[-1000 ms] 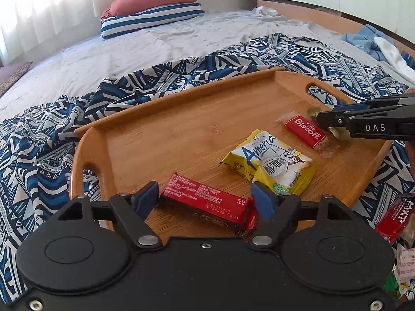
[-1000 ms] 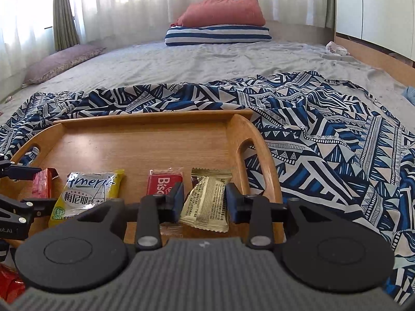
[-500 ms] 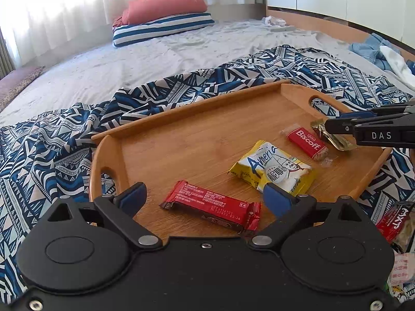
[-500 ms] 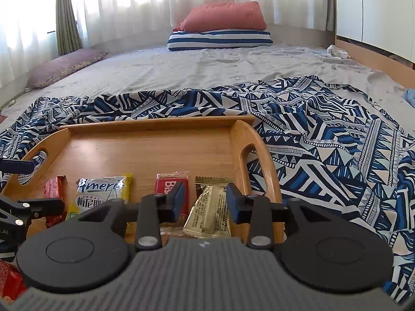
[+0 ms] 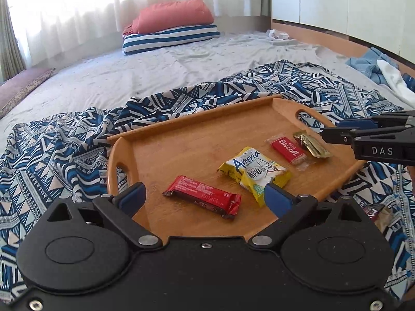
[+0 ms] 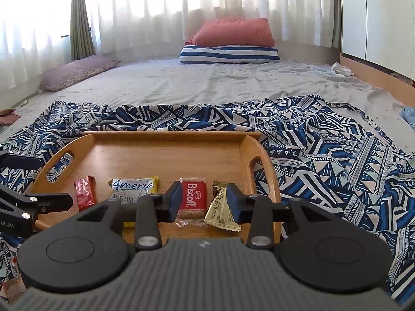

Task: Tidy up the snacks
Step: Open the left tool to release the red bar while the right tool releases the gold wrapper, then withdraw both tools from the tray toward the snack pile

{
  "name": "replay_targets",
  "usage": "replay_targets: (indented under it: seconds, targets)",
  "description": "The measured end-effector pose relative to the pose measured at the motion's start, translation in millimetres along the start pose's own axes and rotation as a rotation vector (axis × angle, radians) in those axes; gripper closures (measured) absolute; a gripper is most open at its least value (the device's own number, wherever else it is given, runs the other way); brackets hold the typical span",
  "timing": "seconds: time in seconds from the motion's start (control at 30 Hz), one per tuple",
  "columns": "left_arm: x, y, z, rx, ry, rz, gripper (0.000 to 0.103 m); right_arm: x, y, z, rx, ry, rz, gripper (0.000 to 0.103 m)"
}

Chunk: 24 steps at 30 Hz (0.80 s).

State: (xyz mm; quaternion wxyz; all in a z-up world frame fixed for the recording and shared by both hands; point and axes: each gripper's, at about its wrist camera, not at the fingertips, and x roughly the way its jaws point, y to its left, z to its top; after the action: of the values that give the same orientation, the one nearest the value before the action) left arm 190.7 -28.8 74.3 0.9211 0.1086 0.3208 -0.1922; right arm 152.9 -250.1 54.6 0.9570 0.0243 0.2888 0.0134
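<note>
A wooden tray (image 5: 194, 121) lies on the bed and holds a row of snacks: a red bar (image 5: 202, 197), a yellow Ameria pack (image 5: 254, 172), a red Biscoff packet (image 5: 288, 150) and a gold packet (image 5: 312, 146). My left gripper (image 5: 205, 198) hangs open wide above the tray's near edge, with the red bar lying flat below its gap. My right gripper (image 6: 203, 202) hovers over the Biscoff packet (image 6: 193, 197) and the gold packet (image 6: 220, 210). Its jaws are opening and the pads touch neither packet. It also shows at the tray's right end (image 5: 334, 128).
The tray (image 6: 171, 136) rests on a blue and white patterned cloth (image 6: 324, 155) spread over a grey bed. Loose wrappers (image 5: 376, 212) lie off the tray's near right corner. Stacked pillows (image 6: 230, 41) sit far back, and crumpled clothes (image 5: 376, 64) lie at the right.
Both grippers have pulled back and upward from the tray. The left jaws spread away from the red bar's ends. The right jaws widened, leaving the gold packet lying on the tray.
</note>
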Motion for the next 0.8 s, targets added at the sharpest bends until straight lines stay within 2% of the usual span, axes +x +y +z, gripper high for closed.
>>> replay_targets:
  seconds: [0.23, 0.8]
  targets:
    - [-41.3, -8.2, -13.5, -0.034, -0.036, 0.038, 0.004, -35.1, 7.8, -9.1, -0.001, -0.034, 0.018, 0.043]
    - [-115.6, -25.3, -65.8, -0.195, -0.076, 0.05, 0.002, -109.6, 40.2, -49.4, -0.066, -0.128, 0.074, 0.035]
